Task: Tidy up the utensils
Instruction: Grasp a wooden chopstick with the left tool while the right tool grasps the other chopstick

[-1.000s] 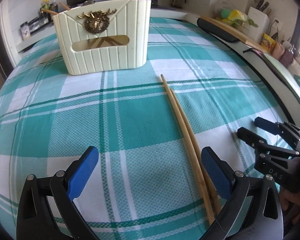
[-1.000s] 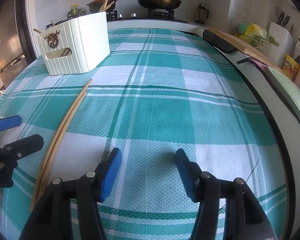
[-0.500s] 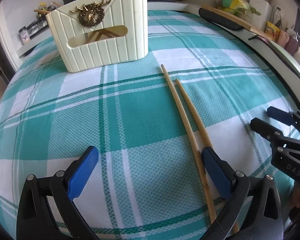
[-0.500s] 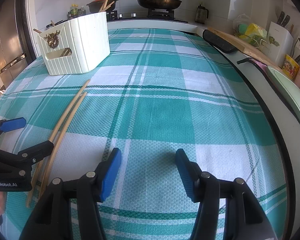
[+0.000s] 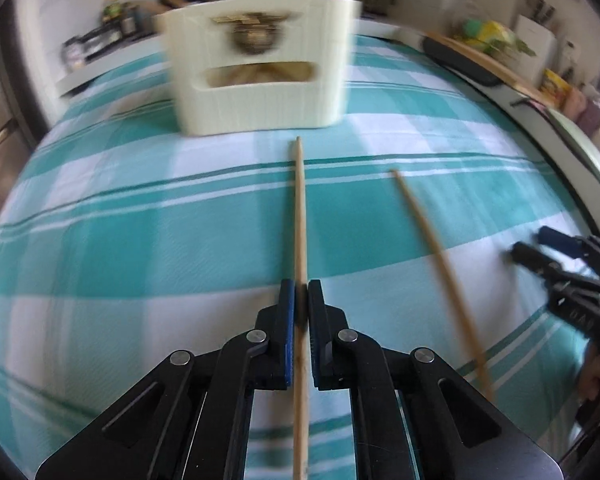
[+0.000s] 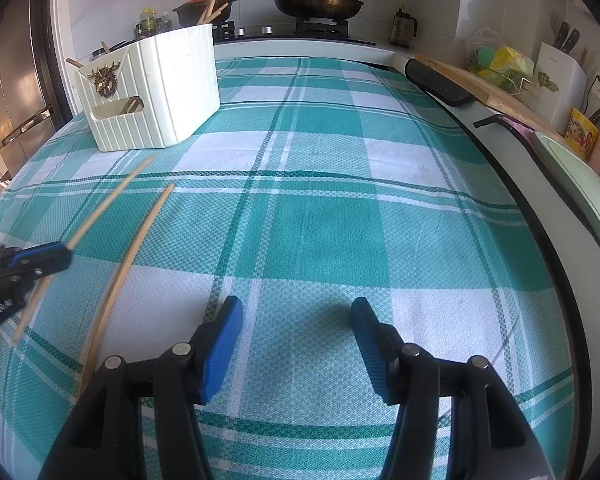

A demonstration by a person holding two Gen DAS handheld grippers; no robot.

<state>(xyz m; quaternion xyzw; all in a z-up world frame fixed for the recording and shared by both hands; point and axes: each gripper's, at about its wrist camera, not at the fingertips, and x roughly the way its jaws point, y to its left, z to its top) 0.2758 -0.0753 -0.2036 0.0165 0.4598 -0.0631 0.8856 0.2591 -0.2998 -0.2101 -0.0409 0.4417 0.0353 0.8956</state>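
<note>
A wooden chopstick (image 5: 299,208) runs straight out between the blue pads of my left gripper (image 5: 300,292), whose jaws are closing and press on it. Its tip points at the cream utensil holder (image 5: 260,68), which has more chopsticks inside. A second chopstick (image 5: 436,252) lies loose on the teal checked cloth to the right. In the right wrist view, the left gripper (image 6: 56,256) holds its chopstick (image 6: 108,200) at the left edge, with the loose one (image 6: 136,248) beside it. My right gripper (image 6: 296,312) hangs open over bare cloth with nothing between its fingers.
The holder (image 6: 152,92) stands at the table's far left corner. Behind it is a stove with a lidded pan (image 6: 316,2) and a clay pot (image 6: 204,8). A wooden board (image 6: 480,84) and a knife block (image 6: 556,76) line the counter on the right.
My left gripper has shifted right over the left chopstick and its jaws have gone from wide open to closed on it. The two chopsticks lie farther apart. The right gripper has not moved.
</note>
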